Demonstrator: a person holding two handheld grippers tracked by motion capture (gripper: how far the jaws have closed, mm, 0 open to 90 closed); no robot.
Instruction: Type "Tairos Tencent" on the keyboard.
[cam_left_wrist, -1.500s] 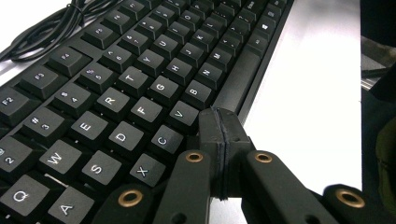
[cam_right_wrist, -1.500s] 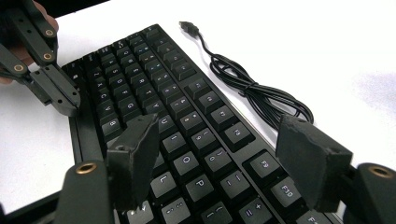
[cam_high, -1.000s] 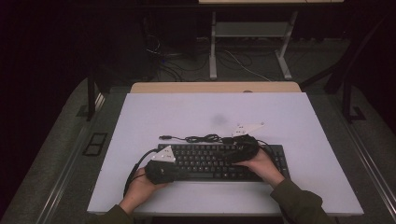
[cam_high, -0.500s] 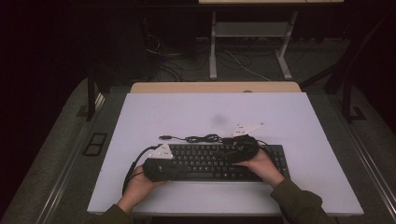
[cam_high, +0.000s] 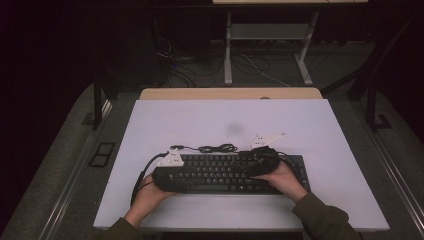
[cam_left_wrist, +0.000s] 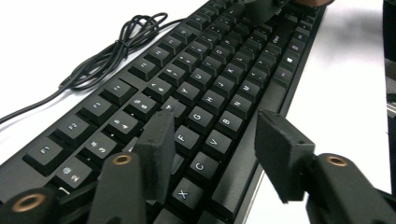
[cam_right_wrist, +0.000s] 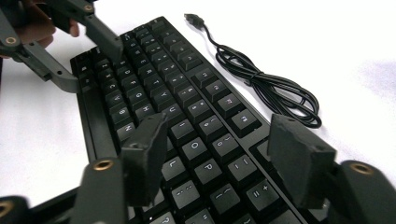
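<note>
Keyboard (cam_high: 230, 172) is lying low in the frame; the left gripper (cam_left_wrist: 212, 135) has been opening, the right gripper (cam_right_wrist: 217, 149) closing, both hovering unclenched, gripping nothing. Go slowly, touching gently.

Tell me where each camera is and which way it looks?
High view: sits above the person's side, looking forward and down at the table; both forearms, the left gripper and right gripper show.
Left gripper view: rides the left gripper, looking along the keyboard; its own fingers show.
Right gripper view: rides the right gripper, looking the opposite way along the keys; its fingers show.
Shared: both gripper views see the keyboard and its coiled cable.
</note>
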